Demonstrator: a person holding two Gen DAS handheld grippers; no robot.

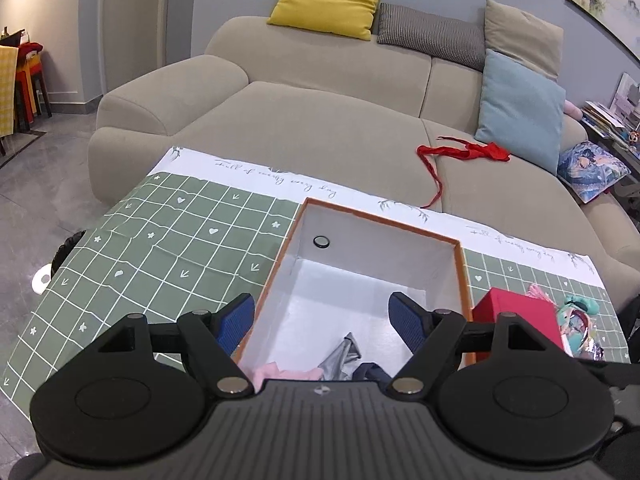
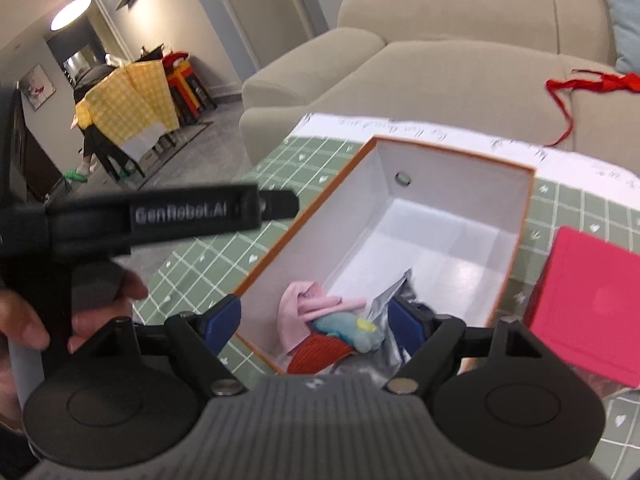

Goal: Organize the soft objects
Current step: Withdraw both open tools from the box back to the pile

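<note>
soft items in the box, jaws spread

both the left gripper [image 1: 322, 322] and right gripper [image 2: 316, 320] are seen released, nothing held. the cloths [image 2: 332, 326] are heaped in the near end of the box [image 2: 520, 204]. the red ribbon [image 1: 460, 154] on the sofa [image 1: 320, 120] should be fetched next, pinched mid-length.

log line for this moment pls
left gripper: open, empty | right gripper: open, empty | box: clothes inside | red strap: on sofa

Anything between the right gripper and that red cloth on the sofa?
Yes. The open box and the table's far edge lie between the right gripper and the red cloth.
</note>
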